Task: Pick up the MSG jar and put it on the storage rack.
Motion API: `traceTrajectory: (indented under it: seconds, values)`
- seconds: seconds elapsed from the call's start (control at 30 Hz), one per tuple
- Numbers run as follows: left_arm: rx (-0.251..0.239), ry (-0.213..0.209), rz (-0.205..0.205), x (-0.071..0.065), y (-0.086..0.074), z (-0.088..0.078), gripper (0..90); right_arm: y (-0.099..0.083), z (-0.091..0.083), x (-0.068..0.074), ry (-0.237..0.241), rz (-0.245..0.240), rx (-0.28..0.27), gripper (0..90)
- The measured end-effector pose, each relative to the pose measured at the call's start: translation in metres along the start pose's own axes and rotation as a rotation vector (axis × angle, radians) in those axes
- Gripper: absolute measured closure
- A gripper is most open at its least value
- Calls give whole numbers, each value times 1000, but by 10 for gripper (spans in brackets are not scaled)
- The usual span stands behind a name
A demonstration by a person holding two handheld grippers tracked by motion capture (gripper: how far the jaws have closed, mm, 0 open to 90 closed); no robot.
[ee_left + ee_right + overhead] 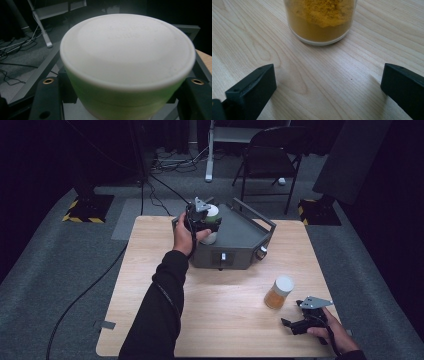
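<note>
The left gripper (206,220) pinches a green jar (125,100) with a white lid (127,50), one jaw on each side of its body just under the lid. It holds this jar over the left part of the grey tray (245,232) that stands at the far side of the wooden table (220,320). From the high view it is hard to tell whether the jar's bottom already touches the tray floor.

The step in hand seems to be placing the jar in the tray. To do it well, the person should keep the jar upright and lower it slowly until it stands by itself, staying apart from the tray's wall. The jaws should spread only after that, and then the gripper should rise straight up, so that it does not pull the jar over.

The right gripper (290,321) rests low near the front right corner of the table, its jaws spread wide and holding nothing. A jar of yellow powder (320,20) stands just ahead of it, probably the next thing to pick.
</note>
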State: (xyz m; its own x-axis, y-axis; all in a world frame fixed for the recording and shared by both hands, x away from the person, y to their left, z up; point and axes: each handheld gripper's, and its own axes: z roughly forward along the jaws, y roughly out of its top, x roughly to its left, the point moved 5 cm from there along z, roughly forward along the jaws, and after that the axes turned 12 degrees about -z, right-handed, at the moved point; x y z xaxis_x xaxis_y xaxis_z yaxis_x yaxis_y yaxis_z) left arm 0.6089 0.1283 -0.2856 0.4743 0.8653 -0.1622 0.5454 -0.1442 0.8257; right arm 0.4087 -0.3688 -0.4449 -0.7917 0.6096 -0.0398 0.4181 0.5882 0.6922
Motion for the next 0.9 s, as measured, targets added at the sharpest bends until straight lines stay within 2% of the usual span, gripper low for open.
traceTrajectory:
  seconds: [0.1, 0.33, 0.47, 0.57, 0.63, 0.67, 0.77, 0.8, 0.9]
  values:
    - [-13, -12, -25, 5, -3, 0, 341, 0, 0, 0, 0, 0, 0, 0]
    - [-18, -3, 0, 5, -5, 2, 334, 0, 0, 0, 0, 0, 0, 0]
    - [-8, 16, 21, 3, -9, 5, 312, 0, 0, 0, 0, 0, 0, 0]
    - [4, 47, 29, 0, -11, 7, 242, 0, 0, 0, 0, 1, 0, 0]
    - [9, 71, 30, -1, -12, 9, 161, 0, 0, 0, 0, 1, 0, 0]
    - [-5, 86, 29, -1, -14, 9, 117, 0, 0, 0, 0, 0, 0, 0]
    - [-34, 82, -2, 2, -18, 6, 57, 0, 0, 0, 0, 0, 0, 0]
    - [-30, 83, -7, 2, -18, 6, 38, 0, 0, 0, 0, 0, 0, 0]
    - [-27, 64, 0, 3, -18, 4, 19, 0, 0, 0, 0, 0, 0, 0]
